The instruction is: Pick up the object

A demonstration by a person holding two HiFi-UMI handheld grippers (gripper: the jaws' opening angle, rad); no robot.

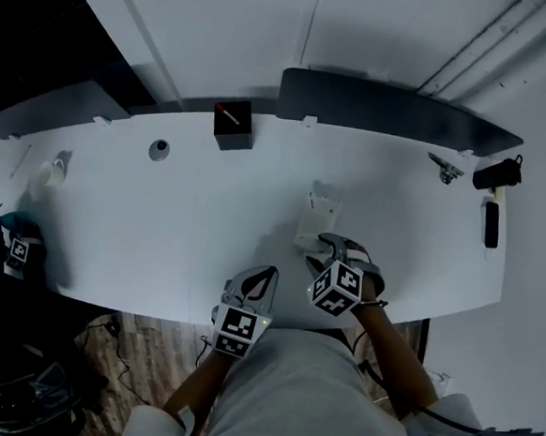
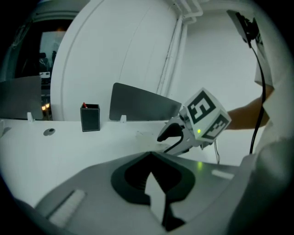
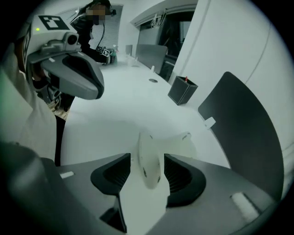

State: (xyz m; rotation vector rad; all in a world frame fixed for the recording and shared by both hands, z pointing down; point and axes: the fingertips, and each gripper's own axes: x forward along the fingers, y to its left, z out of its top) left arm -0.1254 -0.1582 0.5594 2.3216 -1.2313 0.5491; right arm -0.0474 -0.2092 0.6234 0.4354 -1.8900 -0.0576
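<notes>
A white plastic object lies on the white table in front of me. My right gripper reaches its near end. In the right gripper view the object stands between the two dark pads, with a gap on each side, so the right gripper is open around it. My left gripper hovers at the table's near edge, left of the right one, shut and empty. Its jaws meet at a point, and the right gripper shows beyond them.
A black box with a red-tipped pen stands at the far edge beside a dark panel. A round grommet lies left of the box. Small tools rest at the far right. A white cup sits far left.
</notes>
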